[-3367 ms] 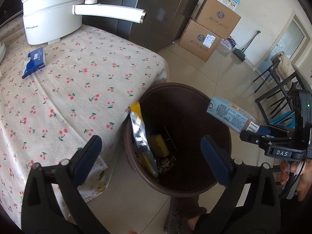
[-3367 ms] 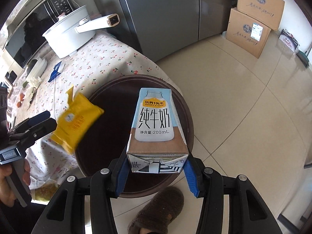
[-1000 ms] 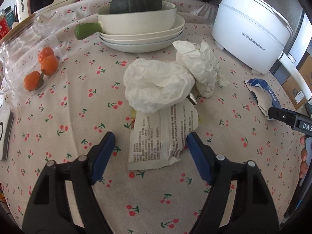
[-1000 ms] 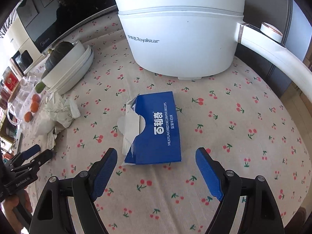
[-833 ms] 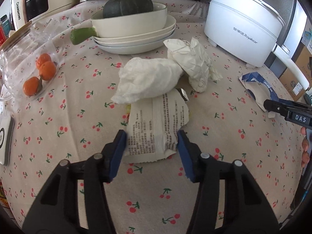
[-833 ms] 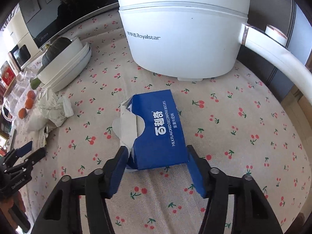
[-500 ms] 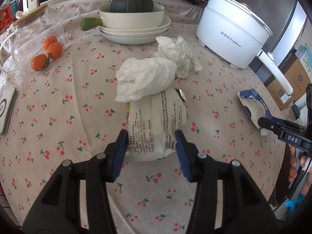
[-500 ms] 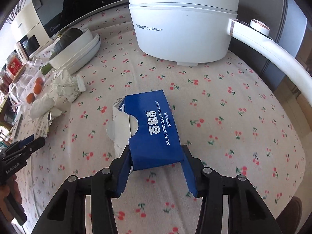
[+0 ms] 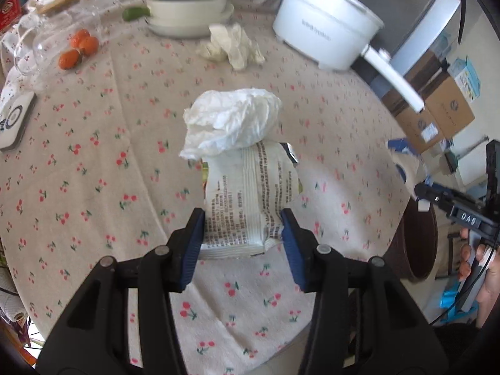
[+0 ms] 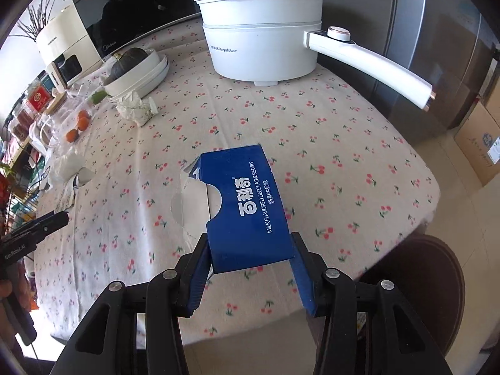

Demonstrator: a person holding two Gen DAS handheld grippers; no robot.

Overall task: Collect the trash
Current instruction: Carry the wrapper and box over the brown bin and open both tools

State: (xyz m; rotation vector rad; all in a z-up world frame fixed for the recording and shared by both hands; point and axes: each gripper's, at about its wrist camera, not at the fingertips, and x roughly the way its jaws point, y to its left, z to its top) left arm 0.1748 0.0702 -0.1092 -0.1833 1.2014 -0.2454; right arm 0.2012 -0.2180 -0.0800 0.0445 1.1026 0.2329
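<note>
My left gripper (image 9: 242,234) is shut on a white printed snack wrapper (image 9: 250,197), held above the cherry-print tablecloth (image 9: 93,187), with a crumpled white tissue (image 9: 231,126) resting on its far end. My right gripper (image 10: 250,259) is shut on a torn blue biscuit box (image 10: 247,209), lifted over the table near its edge. The brown trash bin shows at the table's edge in the left wrist view (image 9: 418,250) and in the right wrist view (image 10: 437,281). Another crumpled paper wad (image 9: 232,47) lies near the bowls.
A white electric pot (image 10: 262,37) with a long handle stands at the back. Stacked bowls with a dark squash (image 10: 134,68), a glass jar with oranges (image 9: 75,50) and a small white device (image 9: 14,118) are on the table. Cardboard boxes (image 9: 437,115) stand on the floor.
Both grippers closed on their items and lifted them. They have pulled back from the table's middle toward the edge by the bin; the tissue rode along on the wrapper.
</note>
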